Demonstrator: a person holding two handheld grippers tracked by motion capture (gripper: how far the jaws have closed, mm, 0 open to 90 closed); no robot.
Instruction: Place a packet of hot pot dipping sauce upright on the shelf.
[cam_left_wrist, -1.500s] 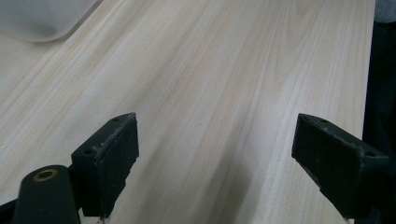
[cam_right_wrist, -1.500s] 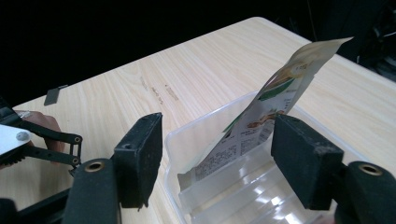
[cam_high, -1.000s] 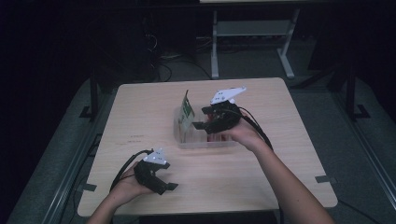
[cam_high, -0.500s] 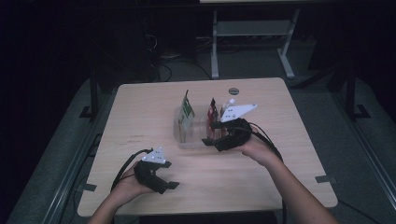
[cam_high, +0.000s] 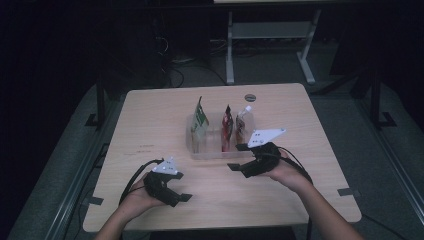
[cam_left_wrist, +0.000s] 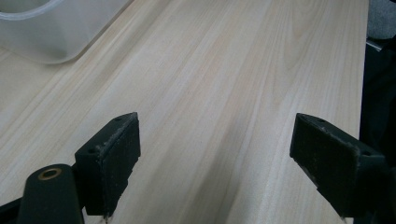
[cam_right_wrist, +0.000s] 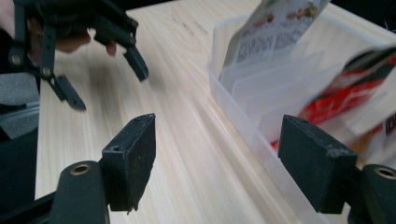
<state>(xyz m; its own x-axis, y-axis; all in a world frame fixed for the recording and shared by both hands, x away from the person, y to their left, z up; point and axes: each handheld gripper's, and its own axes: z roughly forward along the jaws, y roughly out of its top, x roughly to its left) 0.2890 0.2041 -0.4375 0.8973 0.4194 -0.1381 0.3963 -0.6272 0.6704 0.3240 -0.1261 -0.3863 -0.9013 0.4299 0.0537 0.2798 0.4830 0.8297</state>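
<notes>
Pouches, 3 of them, stand upright in the clear plastic bin (cam_high: 192, 145) near the middle of the wooden table (cam_high: 150, 115): a green pouch (cam_high: 200, 118) at the left end, a red pouch (cam_high: 227, 124) in the middle and a pale pouch (cam_high: 244, 120) at the right. Looks like thin dividers keep them apart, going by the right gripper view.

Right gripper (cam_high: 239, 156) sits just in front of the bin's near wall, toward its right end, jaws spread wide with nothing between them. In its own view 1 jaw is over bare wood and the other is right up against the bin wall, can't tell if it actually touches.

Left gripper (cam_high: 182, 196) is well apart from the bin, down by the near left part of the table, jaws also wide apart and empty, just hovering low over the wood.
</notes>
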